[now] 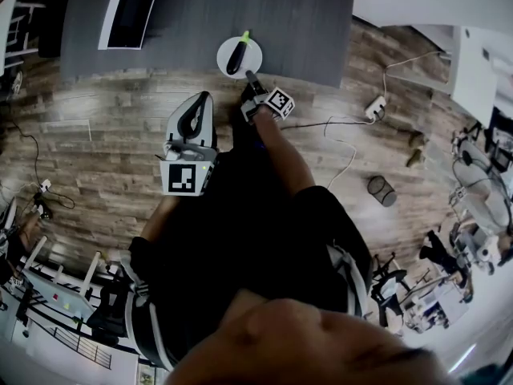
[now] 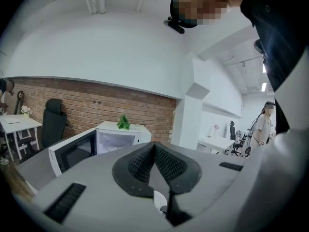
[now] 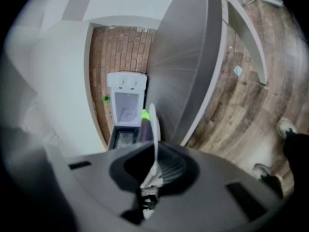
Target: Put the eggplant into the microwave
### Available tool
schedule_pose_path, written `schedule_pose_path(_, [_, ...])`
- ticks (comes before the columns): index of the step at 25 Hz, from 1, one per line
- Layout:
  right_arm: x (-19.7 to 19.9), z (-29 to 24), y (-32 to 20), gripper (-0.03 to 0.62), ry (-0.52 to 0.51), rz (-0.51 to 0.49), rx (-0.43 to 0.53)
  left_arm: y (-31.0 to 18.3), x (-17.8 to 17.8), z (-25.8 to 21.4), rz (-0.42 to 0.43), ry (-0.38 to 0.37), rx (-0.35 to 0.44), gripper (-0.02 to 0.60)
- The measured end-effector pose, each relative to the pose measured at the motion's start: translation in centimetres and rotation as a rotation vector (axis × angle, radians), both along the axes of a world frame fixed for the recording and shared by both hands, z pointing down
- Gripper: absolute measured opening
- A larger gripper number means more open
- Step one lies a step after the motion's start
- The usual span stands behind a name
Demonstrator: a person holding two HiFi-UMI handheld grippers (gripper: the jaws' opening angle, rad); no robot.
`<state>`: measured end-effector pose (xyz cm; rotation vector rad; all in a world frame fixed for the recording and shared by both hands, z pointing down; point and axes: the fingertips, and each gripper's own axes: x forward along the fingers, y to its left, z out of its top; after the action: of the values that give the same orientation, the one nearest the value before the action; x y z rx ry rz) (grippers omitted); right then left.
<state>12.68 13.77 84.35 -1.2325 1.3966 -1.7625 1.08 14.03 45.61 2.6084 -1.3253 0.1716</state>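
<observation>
Right claw (image 1: 252, 79) tight on plate (image 1: 254, 53) rim, eggplant (image 1: 236, 59) aboard; left claw (image 2: 154, 149) empty, jaws together

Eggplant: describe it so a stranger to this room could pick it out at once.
Find the grey table. At its near edge is a round white plate, gripped by the right gripper. The eggplant lies on it: the only dark, long thing, tipped with bright green.

Dark, green-stemmed eggplant (image 1: 236, 58), white plate (image 1: 253, 62), grey table (image 1: 240, 6), brown wood-plank floor (image 1: 104, 135), red brick wall (image 2: 96, 108), white microwave (image 2: 120, 134).
</observation>
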Motion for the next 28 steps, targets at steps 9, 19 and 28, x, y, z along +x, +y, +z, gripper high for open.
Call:
schedule_pose_path(9, [-0.3,-0.4,-0.7,0.040,-0.026,-0.039,0.050,0.0,0.2,0.2,-0.021,-0.005,-0.003,0.037])
schedule_pose_path(19, [-1.1,-2.7,-2.4,0.040,-0.050,-0.092,0.088,-0.2,0.3,0.0,-0.050,-0.001,0.013,0.037])
schedule_pose_path(28, [-0.1,-5.6,-3.5,0.040,-0.064,-0.121,0.100,-0.1,1.2,-0.7,-0.090,0.033,0.035,0.037])
